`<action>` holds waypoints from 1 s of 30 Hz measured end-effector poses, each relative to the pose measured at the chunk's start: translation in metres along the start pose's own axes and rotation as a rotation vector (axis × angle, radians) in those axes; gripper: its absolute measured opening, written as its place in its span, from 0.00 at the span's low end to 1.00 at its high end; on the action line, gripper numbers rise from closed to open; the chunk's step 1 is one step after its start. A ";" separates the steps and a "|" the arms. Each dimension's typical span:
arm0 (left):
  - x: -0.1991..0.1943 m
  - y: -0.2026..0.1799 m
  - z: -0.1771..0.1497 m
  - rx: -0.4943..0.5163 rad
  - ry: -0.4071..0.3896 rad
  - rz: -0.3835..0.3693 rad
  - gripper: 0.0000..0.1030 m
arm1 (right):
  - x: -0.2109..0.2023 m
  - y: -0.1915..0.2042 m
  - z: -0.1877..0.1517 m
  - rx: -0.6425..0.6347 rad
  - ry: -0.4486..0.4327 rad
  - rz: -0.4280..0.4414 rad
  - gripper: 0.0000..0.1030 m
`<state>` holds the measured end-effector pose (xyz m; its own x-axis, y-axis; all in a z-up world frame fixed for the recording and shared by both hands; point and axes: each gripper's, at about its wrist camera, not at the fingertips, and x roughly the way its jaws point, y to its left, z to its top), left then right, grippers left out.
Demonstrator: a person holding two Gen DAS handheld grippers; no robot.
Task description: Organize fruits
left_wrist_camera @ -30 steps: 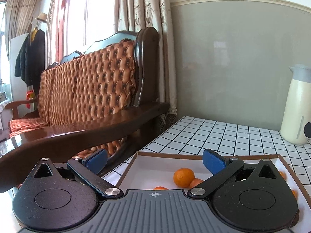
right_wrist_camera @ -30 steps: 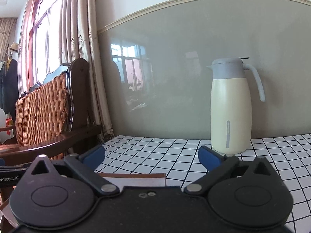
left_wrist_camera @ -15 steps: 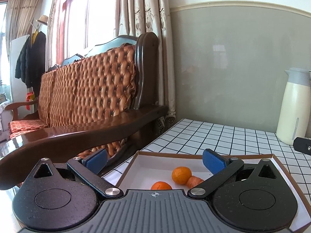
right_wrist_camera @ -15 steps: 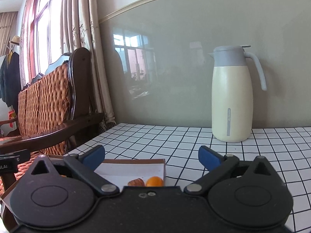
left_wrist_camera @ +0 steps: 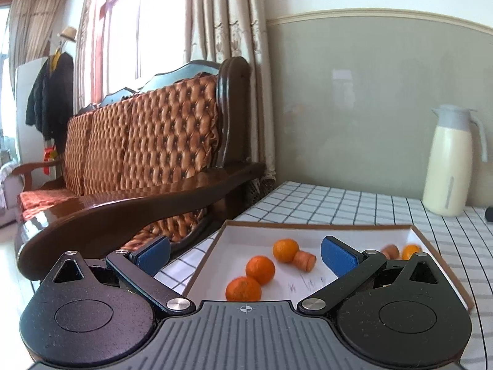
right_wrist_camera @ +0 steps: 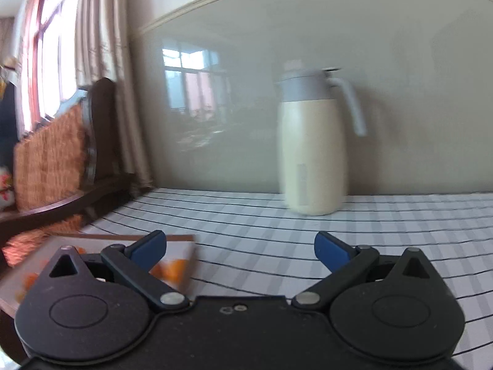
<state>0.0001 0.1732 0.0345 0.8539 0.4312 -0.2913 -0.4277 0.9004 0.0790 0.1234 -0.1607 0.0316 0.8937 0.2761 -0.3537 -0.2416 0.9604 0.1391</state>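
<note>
Oranges [left_wrist_camera: 260, 269] sit in the white box [left_wrist_camera: 311, 232] on the checked counter [left_wrist_camera: 339, 203]. They are round, pointing no way. Left hand-held gripper [left_wrist_camera: 245, 254] and right hand-held gripper [right_wrist_camera: 240, 248] are both wide apart, holding nothing.

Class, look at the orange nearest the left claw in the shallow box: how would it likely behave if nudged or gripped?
The orange looks round, so a nudge would probably roll it across the flat box floor. It appears small, likely light. Its skin looks soft, so the open left claw should probably close gently.
</note>
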 end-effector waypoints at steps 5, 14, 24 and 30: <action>-0.021 -0.001 -0.009 0.026 0.019 -0.007 1.00 | 0.002 -0.051 -0.006 0.045 0.053 -0.115 0.94; -0.043 -0.017 -0.018 0.034 0.036 -0.047 1.00 | -0.017 -0.094 -0.017 0.141 0.080 -0.173 0.94; -0.060 -0.039 -0.010 0.018 0.069 -0.099 1.00 | -0.054 -0.046 -0.012 0.050 0.023 -0.015 0.94; -0.073 -0.050 -0.011 0.030 0.071 -0.125 1.00 | -0.084 -0.004 -0.016 0.017 -0.001 0.101 0.94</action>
<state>-0.0438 0.0967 0.0417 0.8762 0.3118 -0.3676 -0.3099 0.9485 0.0658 0.0432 -0.1877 0.0463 0.8656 0.3715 -0.3357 -0.3242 0.9268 0.1896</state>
